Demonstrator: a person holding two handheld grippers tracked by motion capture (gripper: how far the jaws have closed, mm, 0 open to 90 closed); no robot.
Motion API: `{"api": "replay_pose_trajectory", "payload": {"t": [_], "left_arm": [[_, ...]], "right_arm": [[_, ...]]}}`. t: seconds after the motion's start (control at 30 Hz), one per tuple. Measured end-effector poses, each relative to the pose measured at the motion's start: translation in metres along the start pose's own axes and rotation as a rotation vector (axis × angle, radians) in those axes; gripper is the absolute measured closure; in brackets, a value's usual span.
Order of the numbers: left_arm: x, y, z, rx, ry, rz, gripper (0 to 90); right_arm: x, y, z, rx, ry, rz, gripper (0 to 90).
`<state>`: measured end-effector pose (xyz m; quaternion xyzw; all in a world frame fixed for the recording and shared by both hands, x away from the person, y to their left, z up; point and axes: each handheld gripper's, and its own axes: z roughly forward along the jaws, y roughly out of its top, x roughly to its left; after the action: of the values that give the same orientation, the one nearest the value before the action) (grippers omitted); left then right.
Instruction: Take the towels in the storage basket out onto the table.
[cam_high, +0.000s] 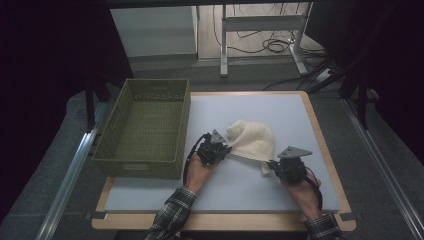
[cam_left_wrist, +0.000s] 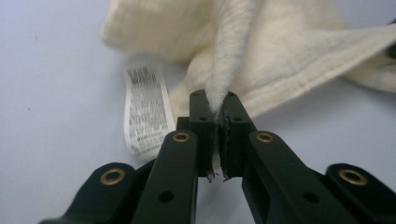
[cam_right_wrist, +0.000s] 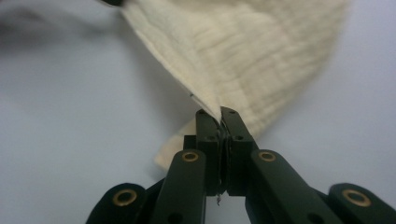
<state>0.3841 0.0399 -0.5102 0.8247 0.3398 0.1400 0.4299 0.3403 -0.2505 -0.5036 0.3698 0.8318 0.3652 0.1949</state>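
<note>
A cream cloth (cam_high: 251, 141) lies bunched mid-surface (cam_high: 280, 107), pinched at two edges — the left tongs (cam_high: 226, 148) clenched on a fold beside its white label (cam_left_wrist: 144, 112), the right tongs (cam_high: 270, 164) clamped on a hem corner. Bare surface spreads behind and in front of it. An open green basket (cam_high: 142, 127) stands close at the left, overhanging the surface's edge.

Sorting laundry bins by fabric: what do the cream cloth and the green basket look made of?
The cream cloth looks like soft cotton gauze, matte: crinkled ribbed weave, stitched hem, sewn-in printed care label. The olive-green rectangular basket looks like moulded plastic with a woven-look lattice, though real wicker can't be excluded.
</note>
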Motion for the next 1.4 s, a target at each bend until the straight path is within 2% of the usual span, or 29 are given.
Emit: {"api": "replay_pose_trajectory", "payload": {"t": [0.1,0.17,0.27,0.4,0.5,0.53,0.57,0.6,0.67,0.77,0.83,0.9,1.0,1.07,1.1,1.13,1.17,1.23,1.27,1.3,1.33,1.4], "left_arm": [[-0.009,0.011,-0.014,-0.019,0.016,0.027,82.5],[-0.014,0.019,-0.025,-0.036,0.024,0.031,82.1],[-0.020,0.024,-0.039,-0.052,0.023,0.040,83.1],[-0.029,0.016,-0.056,-0.055,-0.014,0.038,84.9],[-0.035,0.001,-0.059,-0.031,-0.032,0.035,84.9],[-0.035,-0.006,-0.057,-0.021,-0.035,0.027,83.2],[-0.035,-0.006,-0.057,-0.021,-0.035,0.027,79.3],[-0.032,-0.014,-0.050,-0.003,-0.042,0.008,75.2],[-0.028,-0.020,-0.040,0.021,-0.050,-0.012,68.4],[-0.025,-0.025,-0.025,0.042,-0.052,-0.014,54.2],[-0.025,-0.025,-0.017,0.044,-0.060,-0.006,48.3],[-0.027,-0.022,-0.008,0.048,-0.062,0.004,44.1],[-0.033,-0.019,0.010,0.100,-0.044,0.041,42.5],[-0.035,-0.021,0.018,0.127,-0.022,0.062,44.2],[-0.036,-0.022,0.019,0.112,0.003,0.073,45.6],[-0.036,-0.022,0.019,0.112,0.003,0.073,50.1],[-0.034,-0.021,0.017,0.122,0.025,0.052,56.0],[-0.031,-0.022,0.015,0.121,0.037,0.048,70.6],[-0.029,-0.023,0.013,0.117,0.039,0.038,78.2],[-0.028,-0.024,0.012,0.117,0.022,0.028,85.5],[-0.026,-0.024,0.010,0.120,0.009,0.021,86.9],[-0.026,-0.022,0.001,0.116,0.016,0.026,87.7]], "right_arm": [[-0.010,0.006,-0.015,-0.019,-0.038,-0.015,87.4],[-0.015,0.013,-0.028,-0.040,-0.065,-0.027,87.4],[-0.019,0.021,-0.048,-0.080,-0.075,-0.032,87.4],[-0.018,0.019,-0.064,-0.093,-0.064,-0.049,87.4],[-0.014,0.004,-0.067,-0.078,-0.020,-0.039,87.3],[-0.012,-0.002,-0.066,-0.066,-0.016,-0.042,87.1],[-0.010,-0.011,-0.065,-0.049,-0.005,-0.043,85.9],[-0.009,-0.018,-0.063,-0.034,0.007,-0.035,83.0],[-0.009,-0.031,-0.058,0.000,0.023,-0.016,73.5],[-0.012,-0.045,-0.058,0.028,0.023,0.001,62.6],[-0.016,-0.049,-0.063,0.015,0.035,0.017,58.5],[-0.020,-0.048,-0.070,-0.006,0.023,0.024,55.7],[-0.027,-0.046,-0.074,-0.035,0.023,0.040,53.5],[-0.033,-0.045,-0.069,-0.035,0.013,0.056,53.5],[-0.036,-0.046,-0.066,-0.032,0.012,0.064,53.5],[-0.039,-0.048,-0.060,-0.020,0.015,0.080,53.6],[-0.040,-0.050,-0.056,-0.011,0.015,0.083,54.0],[-0.042,-0.055,-0.045,0.023,0.001,0.089,56.4],[-0.043,-0.059,-0.040,0.033,-0.002,0.094,61.5],[-0.042,-0.062,-0.039,0.009,-0.010,0.099,70.9],[-0.042,-0.062,-0.039,0.003,-0.004,0.105,77.6],[-0.040,-0.061,-0.040,0.000,0.009,0.101,85.8]]}}
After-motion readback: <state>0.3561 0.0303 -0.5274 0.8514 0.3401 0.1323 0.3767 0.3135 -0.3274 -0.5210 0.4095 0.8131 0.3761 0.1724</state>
